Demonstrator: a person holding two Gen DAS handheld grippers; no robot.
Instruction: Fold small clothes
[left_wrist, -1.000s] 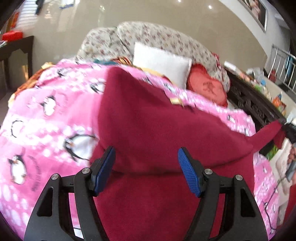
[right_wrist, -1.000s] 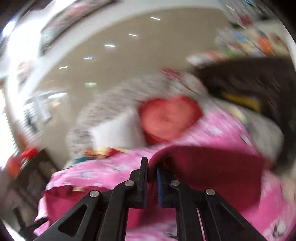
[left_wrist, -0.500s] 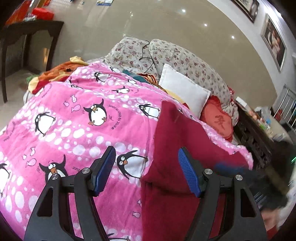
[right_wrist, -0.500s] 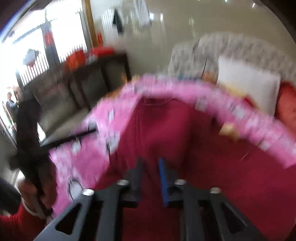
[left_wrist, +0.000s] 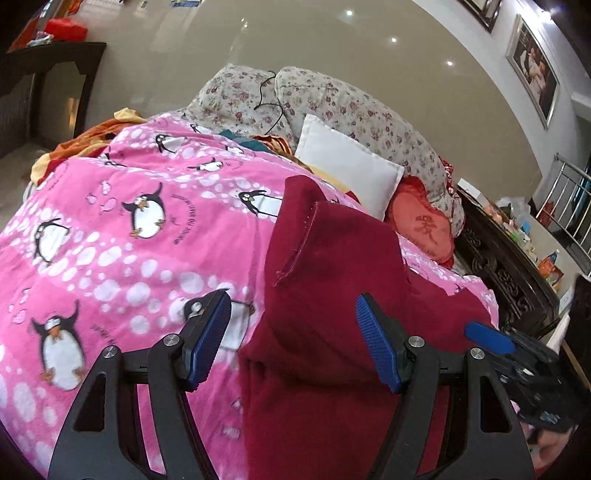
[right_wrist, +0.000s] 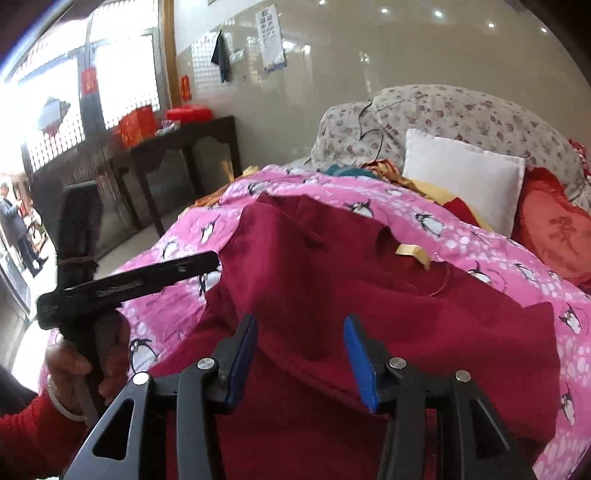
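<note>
A dark red garment (left_wrist: 332, 280) lies folded lengthwise on the pink penguin blanket (left_wrist: 110, 240), one half laid over the other with a stitched hem on top. My left gripper (left_wrist: 291, 336) hovers open over its left edge, with nothing pressed between the blue pads. In the right wrist view the garment (right_wrist: 332, 277) fills the middle. My right gripper (right_wrist: 301, 349) is above its near part, jaws opening, the pads clear of the cloth. A hand (right_wrist: 74, 365) in a red sleeve holds the left gripper, whose black fingers (right_wrist: 147, 277) reach in from the left.
A white pillow (left_wrist: 347, 166), a red heart cushion (left_wrist: 421, 225) and floral bedding (left_wrist: 332, 99) lie at the bed's head. A dark carved frame (left_wrist: 498, 266) runs along the right. A dark side table (right_wrist: 177, 155) stands beyond the bed's left side. A person (right_wrist: 14, 225) stands far off.
The right gripper carried the garment's right side across and laid it over the left half, then parted its jaws and let go. The left gripper shifted left, staying open.
</note>
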